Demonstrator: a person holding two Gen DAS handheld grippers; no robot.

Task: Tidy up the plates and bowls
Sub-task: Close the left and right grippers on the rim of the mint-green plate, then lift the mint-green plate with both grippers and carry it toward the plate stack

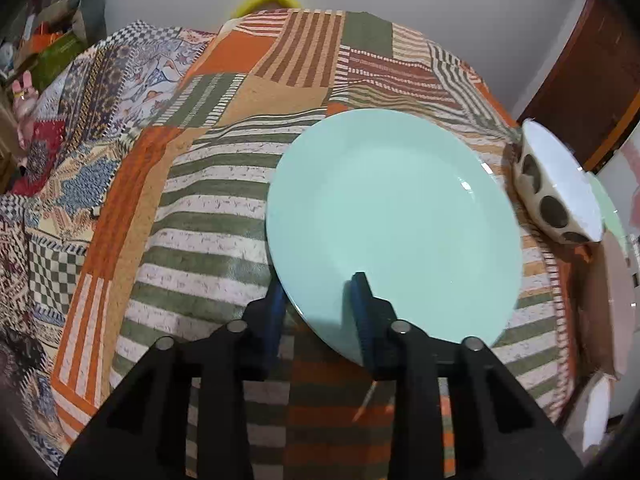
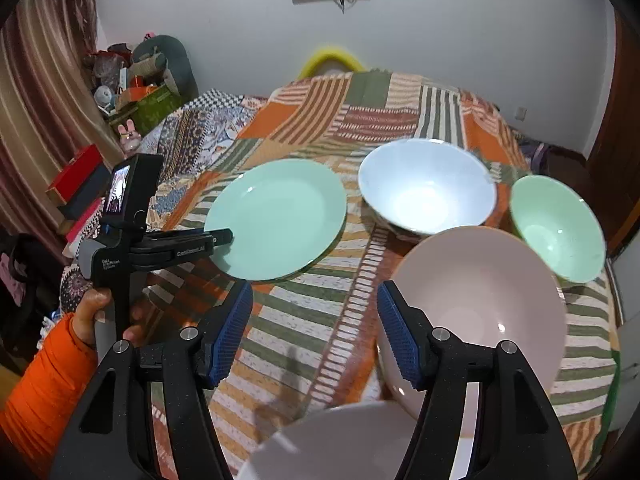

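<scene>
Plate [image 1: 394, 216] rim pinched by left hand-held gripper [image 1: 320, 308]; right hand-held gripper [image 2: 314, 332] spread, empty, over bed [image 2: 304, 320].

Soft even indoor light, small glints on the glazes, fisheye-bent edges, slight blur.

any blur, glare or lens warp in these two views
Left wrist view: strong fisheye bend with dark corners; the spotted bowl at the right edge is smeared; the green plate shows only small glints. Right wrist view: same barrel warp; the white bowl has a soft, blurred rim and a bright patch inside; the pink bowl carries small highlights.
</scene>
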